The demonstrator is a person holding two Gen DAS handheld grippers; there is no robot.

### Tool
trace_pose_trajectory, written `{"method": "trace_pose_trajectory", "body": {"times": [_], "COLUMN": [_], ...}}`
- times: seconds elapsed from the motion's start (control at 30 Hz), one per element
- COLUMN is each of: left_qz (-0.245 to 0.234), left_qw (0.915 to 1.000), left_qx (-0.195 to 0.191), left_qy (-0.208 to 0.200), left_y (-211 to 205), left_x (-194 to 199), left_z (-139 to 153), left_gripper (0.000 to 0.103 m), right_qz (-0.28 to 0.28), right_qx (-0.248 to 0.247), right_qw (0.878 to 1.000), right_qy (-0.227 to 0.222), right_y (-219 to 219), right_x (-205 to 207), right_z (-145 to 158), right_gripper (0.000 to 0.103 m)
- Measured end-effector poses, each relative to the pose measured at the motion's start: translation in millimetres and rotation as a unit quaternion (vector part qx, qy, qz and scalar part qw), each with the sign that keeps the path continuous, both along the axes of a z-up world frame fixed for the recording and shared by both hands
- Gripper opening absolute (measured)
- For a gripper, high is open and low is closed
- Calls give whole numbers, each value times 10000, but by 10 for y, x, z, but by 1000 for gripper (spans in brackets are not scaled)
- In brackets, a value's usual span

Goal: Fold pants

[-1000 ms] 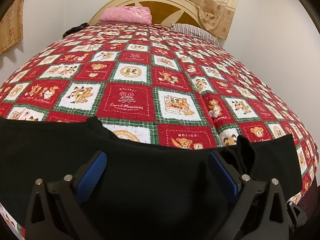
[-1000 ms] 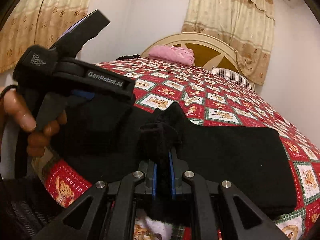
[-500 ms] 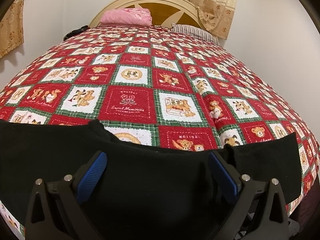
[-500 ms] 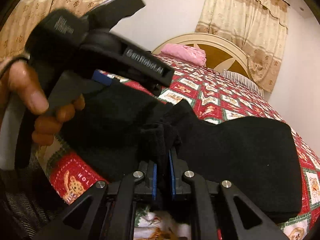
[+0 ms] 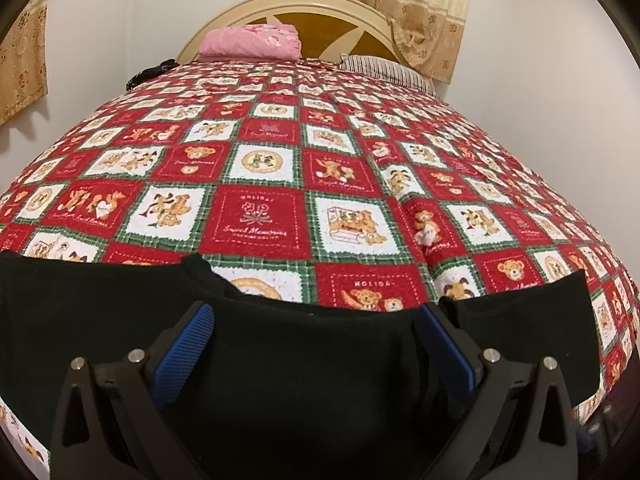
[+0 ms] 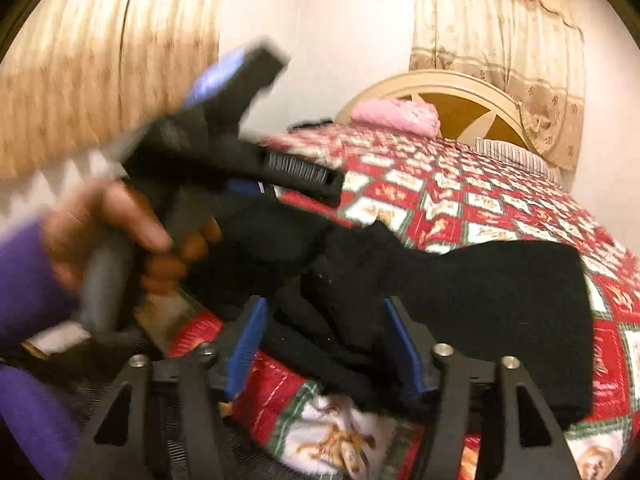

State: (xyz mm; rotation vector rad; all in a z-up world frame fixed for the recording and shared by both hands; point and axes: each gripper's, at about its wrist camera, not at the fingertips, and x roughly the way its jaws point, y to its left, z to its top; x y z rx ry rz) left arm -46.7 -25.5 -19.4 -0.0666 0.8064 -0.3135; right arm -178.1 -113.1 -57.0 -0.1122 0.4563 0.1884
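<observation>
Black pants [image 5: 312, 360] lie across the near edge of the bed, spread left to right. My left gripper [image 5: 314, 320] is open just above the pants' middle, its blue pads apart and nothing between them. In the right wrist view the pants [image 6: 480, 300] lie in a flat black slab with a bunched fold near my right gripper [image 6: 322, 316]. That gripper is open, with the bunched cloth lying between its spread fingers. The left gripper's body [image 6: 240, 160], held by a hand, shows blurred at the left of that view.
The bed has a red, white and green teddy-bear quilt [image 5: 280, 184]. A pink folded cloth [image 5: 252, 42] and a striped pillow [image 5: 384, 68] lie by the headboard [image 5: 320, 20]. Curtains [image 6: 500, 60] hang behind. The bed's front edge [image 6: 320, 420] is just under my right gripper.
My right gripper has opened and let go of the bunched pants cloth. The left gripper stayed open and lifted upward in the right wrist view. The raised fold at the right has dropped flat.
</observation>
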Motion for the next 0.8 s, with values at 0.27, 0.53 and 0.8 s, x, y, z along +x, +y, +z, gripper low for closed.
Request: {"method": "trace_pose_trajectory", "body": {"times": [0.27,0.53,0.8], "left_qz": [-314,-253,-317], "left_qw": [9994,9981,9969], "left_qx": [101,428,627], "left_qy": [121,351,364], "left_y": [-305,-413,-315], "left_x": [-79,-179,-393], "left_z": [-70,-239,-258], "left_gripper": [103,103,103], "right_qz": [-1412,-1970,-2142], "right_qx": [886,1455,1685], "right_qw": [9859,9691,9583], "right_qy": [-165,300,854], "right_y": [-940,-1516,-1684], "right_x": [7,447,719], "right_z": [369,246,79], "right_gripper": [36,36,36]}}
